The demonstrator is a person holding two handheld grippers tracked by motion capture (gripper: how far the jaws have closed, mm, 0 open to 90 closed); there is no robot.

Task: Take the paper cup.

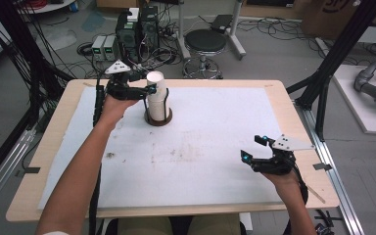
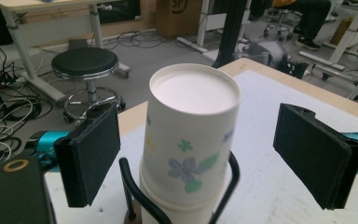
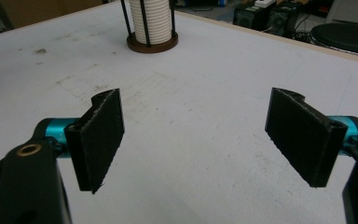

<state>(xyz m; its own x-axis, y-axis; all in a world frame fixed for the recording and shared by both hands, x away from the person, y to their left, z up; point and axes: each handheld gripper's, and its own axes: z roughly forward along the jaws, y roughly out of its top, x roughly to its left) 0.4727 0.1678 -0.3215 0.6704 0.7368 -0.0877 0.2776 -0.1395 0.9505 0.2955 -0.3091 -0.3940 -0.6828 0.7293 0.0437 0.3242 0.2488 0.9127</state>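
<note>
A stack of upside-down white paper cups (image 1: 156, 95) stands in a black wire holder on a round brown base (image 1: 157, 119) at the back left of the white mat. The top cup (image 2: 191, 140) has a flower print. My left gripper (image 1: 149, 84) is open with its pads (image 2: 93, 158) on either side of that top cup, a gap showing on each side. Near the mat's front right, my right gripper (image 1: 252, 148) is open and holds nothing; in its own view (image 3: 200, 137) it faces the cup stack (image 3: 151, 21) far across the mat.
The white mat (image 1: 200, 147) covers a wooden table (image 1: 293, 127). Behind the table stand a black stool (image 1: 204, 41) and computer boxes (image 1: 137, 29) with loose cables on the floor. Black frame posts (image 1: 333, 58) rise at the right.
</note>
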